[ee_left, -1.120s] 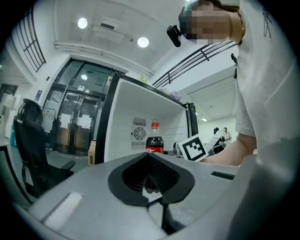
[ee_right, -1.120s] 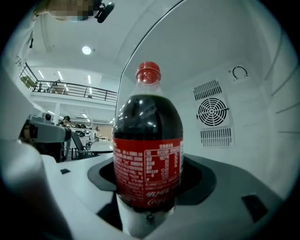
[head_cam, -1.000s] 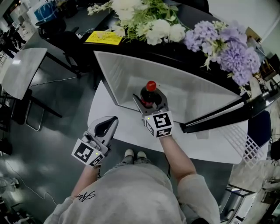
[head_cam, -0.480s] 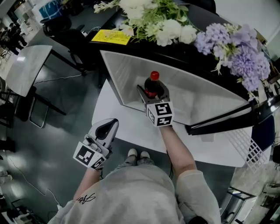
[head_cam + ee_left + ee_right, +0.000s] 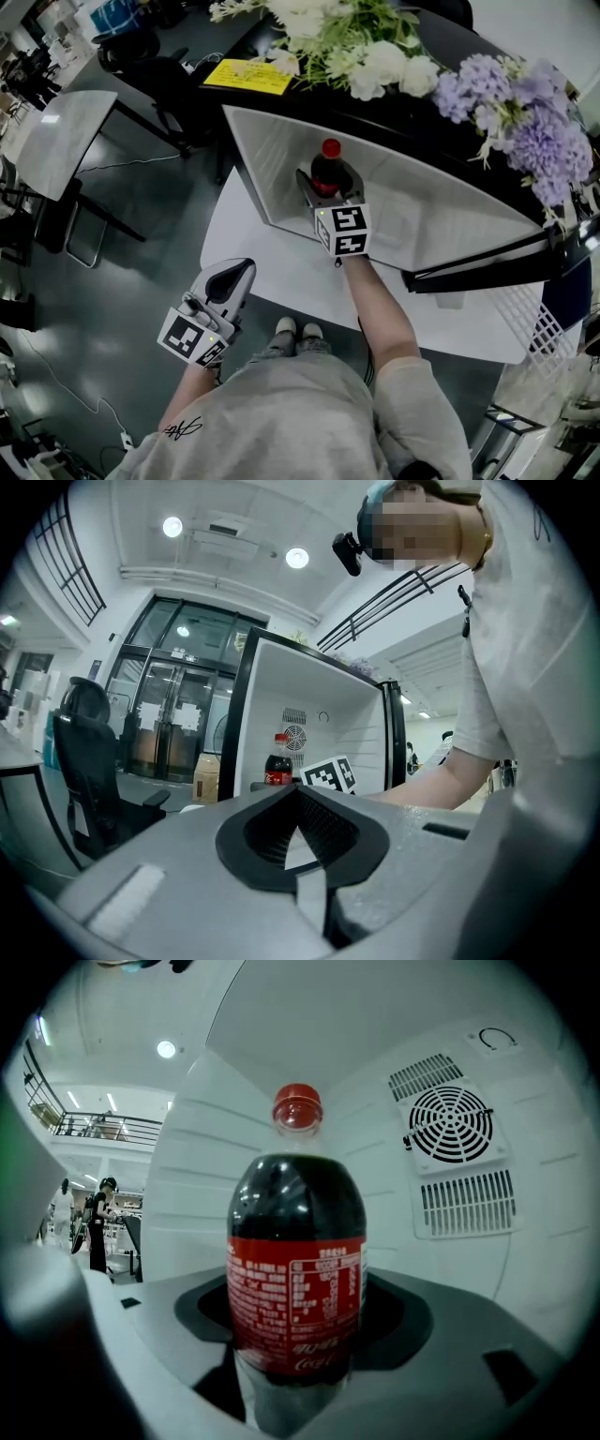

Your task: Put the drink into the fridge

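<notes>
On a white bench (image 5: 272, 267) stands a boxy fridge (image 5: 281, 169) with a black outer shell and smooth white inner walls. Its door is swung open, and white and purple flowers (image 5: 375, 56) lie on its top. A round fan grille (image 5: 451, 1127) and slotted vents sit in the ribbed back wall. Inside the opening, nearer the left wall in the head view, a clear plastic bottle (image 5: 325, 173) of dark cola is upright, with a red printed label and a red ridged cap (image 5: 297, 1108). The right gripper (image 5: 319, 187) is clenched on the bottle's lower body, its grey jaws on either side. Whether the base touches the fridge floor cannot be told. The left gripper (image 5: 230, 277) hangs off the bench's front edge, its jaws pressed together on nothing.
</notes>
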Demonstrator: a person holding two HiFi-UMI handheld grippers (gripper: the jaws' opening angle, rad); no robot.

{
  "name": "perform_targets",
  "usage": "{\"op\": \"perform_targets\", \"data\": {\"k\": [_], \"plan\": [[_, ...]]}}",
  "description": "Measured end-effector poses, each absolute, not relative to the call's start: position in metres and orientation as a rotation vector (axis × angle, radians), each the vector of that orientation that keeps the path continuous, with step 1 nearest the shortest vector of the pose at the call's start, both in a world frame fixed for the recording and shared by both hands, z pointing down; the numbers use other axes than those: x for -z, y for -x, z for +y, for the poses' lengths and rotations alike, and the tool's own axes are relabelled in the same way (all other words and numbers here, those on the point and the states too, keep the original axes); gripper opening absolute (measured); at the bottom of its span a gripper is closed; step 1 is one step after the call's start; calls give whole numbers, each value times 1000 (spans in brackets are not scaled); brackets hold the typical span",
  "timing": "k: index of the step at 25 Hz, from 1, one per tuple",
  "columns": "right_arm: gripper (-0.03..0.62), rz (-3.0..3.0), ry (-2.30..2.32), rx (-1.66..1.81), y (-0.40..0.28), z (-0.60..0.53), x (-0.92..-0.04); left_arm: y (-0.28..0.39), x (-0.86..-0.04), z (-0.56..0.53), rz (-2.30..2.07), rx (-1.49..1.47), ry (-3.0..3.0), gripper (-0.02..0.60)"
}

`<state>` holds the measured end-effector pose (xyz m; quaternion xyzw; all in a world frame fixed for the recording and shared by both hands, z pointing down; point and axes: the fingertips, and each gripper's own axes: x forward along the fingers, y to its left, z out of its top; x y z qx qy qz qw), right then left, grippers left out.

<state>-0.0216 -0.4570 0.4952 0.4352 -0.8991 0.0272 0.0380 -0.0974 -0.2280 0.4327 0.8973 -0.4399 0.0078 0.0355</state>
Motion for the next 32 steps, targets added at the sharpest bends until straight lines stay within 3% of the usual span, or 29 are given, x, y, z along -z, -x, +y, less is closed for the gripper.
{"op": "perform_targets", "data": {"k": [32], "plan": [[319, -2757, -1343, -84, 33, -521, -497, 102, -445, -221, -1419, -63, -2684, 3]]}}
